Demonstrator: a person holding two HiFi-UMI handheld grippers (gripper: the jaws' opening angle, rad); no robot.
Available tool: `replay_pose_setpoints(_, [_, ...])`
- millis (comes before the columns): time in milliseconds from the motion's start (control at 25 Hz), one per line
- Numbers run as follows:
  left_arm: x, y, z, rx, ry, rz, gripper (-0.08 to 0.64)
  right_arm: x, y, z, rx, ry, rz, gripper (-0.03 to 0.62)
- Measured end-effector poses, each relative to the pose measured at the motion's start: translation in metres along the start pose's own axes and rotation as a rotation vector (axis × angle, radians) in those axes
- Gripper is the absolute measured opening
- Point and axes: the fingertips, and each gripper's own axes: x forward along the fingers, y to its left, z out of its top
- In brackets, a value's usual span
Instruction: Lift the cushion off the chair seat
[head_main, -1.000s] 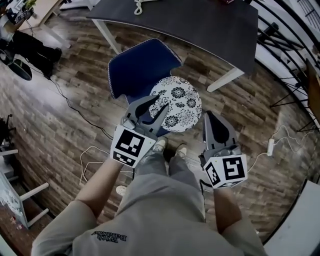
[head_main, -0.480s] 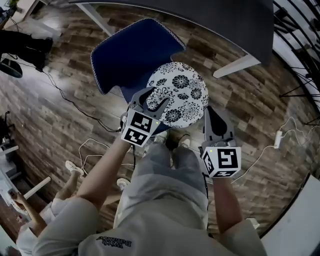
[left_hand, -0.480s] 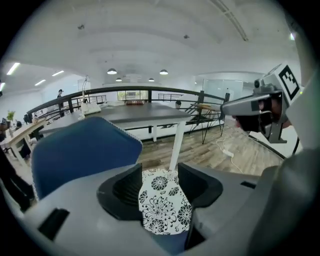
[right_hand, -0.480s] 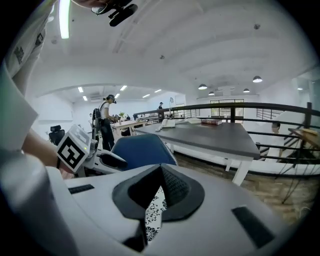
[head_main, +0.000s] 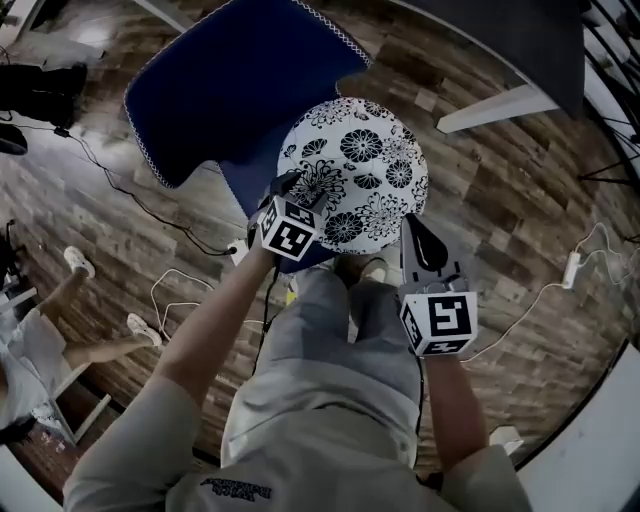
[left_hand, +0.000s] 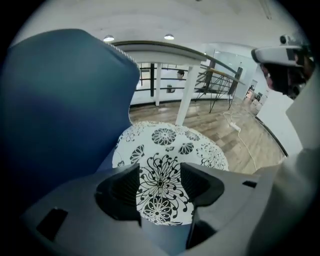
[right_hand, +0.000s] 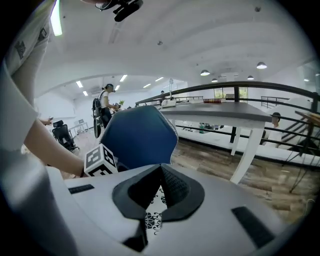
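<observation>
A round white cushion (head_main: 352, 170) with black flowers lies on the seat of a dark blue chair (head_main: 230, 85). My left gripper (head_main: 297, 190) hangs over the cushion's near left edge. Its jaws are opening, and in the left gripper view (left_hand: 160, 172) the flowered cushion (left_hand: 165, 150) shows in the gap between them, with no pad pressing on it. My right gripper (head_main: 415, 222) is at the cushion's near right rim, with its jaw tips together (right_hand: 161, 170). Only a sliver of cushion (right_hand: 151, 220) shows below its jaws there.
A dark table on white legs (head_main: 495, 105) stands beyond the chair. The blue backrest (left_hand: 60, 110) fills the left gripper view's left. Cables (head_main: 180, 290) and a power strip (head_main: 573, 268) lie on the wood floor. A seated person's legs (head_main: 60, 340) are at the far left.
Both grippers have come down to the cushion, and the chair looms larger in the head view. The left jaws have spread wider. The right jaws have stayed together.
</observation>
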Motion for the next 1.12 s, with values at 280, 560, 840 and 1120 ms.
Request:
replay_pose_setpoints(280, [0.063,-0.012,-0.061,0.015,0.237,0.021,0.270,0.015,-0.014,-0.033,0.019,0.010,0.019,0.003])
replay_pose_setpoints(560, [0.096,-0.011,-0.085,-0.047,0.282,0.052,0.278,0.013,-0.037,-0.054,0.133,0.013,0.011,0.003])
replay_pose_setpoints(840, [0.095,-0.015,-0.083,-0.003,0.298,0.049,0.248,0.007,-0.040,-0.073,0.179,0.028,0.002,0.003])
replay_pose_setpoints(1120, [0.087,-0.029,-0.071,0.039,0.326,0.049,0.041,-0.014,-0.037,-0.071,0.153,0.044,0.011,0.003])
